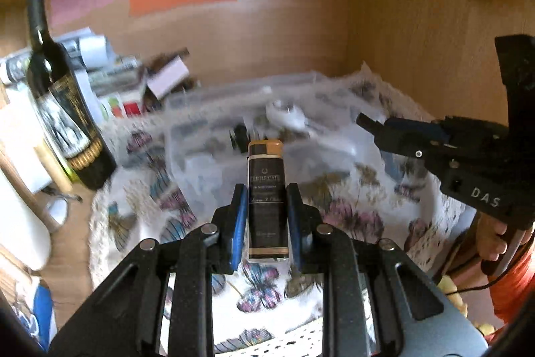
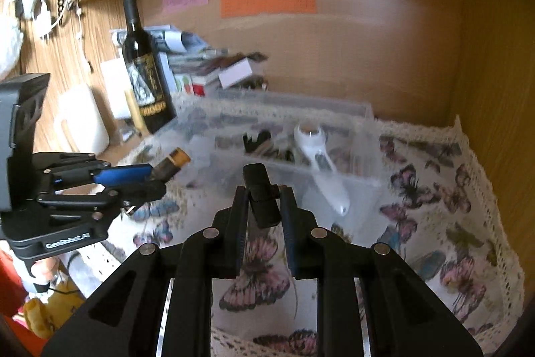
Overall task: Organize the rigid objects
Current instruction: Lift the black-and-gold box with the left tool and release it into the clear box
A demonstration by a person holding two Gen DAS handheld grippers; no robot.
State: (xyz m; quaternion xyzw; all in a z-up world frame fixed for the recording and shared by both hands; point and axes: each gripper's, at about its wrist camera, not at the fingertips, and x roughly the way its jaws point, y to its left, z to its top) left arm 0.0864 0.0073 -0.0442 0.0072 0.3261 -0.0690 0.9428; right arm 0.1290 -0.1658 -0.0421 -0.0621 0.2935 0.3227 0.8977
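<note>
Spread across the desk, a butterfly-print cloth (image 2: 431, 189) with a lace edge, under a clear plastic bin (image 2: 334, 122) sitting toward the back. Left of the bin, upright, a dark wine bottle (image 2: 143, 69). Inside the bin, a white handheld device (image 2: 317, 156) lying aslant beside some small dark pieces — blurred, hard to name.

Held above the cloth in front of the bin, left gripper (image 1: 265, 216), reaching forward, blue pads pressed on the lower sides of a slim black-and-tan box (image 1: 266, 189); box upright between the jaws, tan top poking past the fingertips, bottom end near the gripper body. Label text only partly legible.

To its right and level with it, right gripper (image 2: 262, 206), aimed at the bin, jaws drawn in on a small black clip-like object (image 2: 262, 193) — upper end sticking out beyond the tips, exact shape unclear.
</note>
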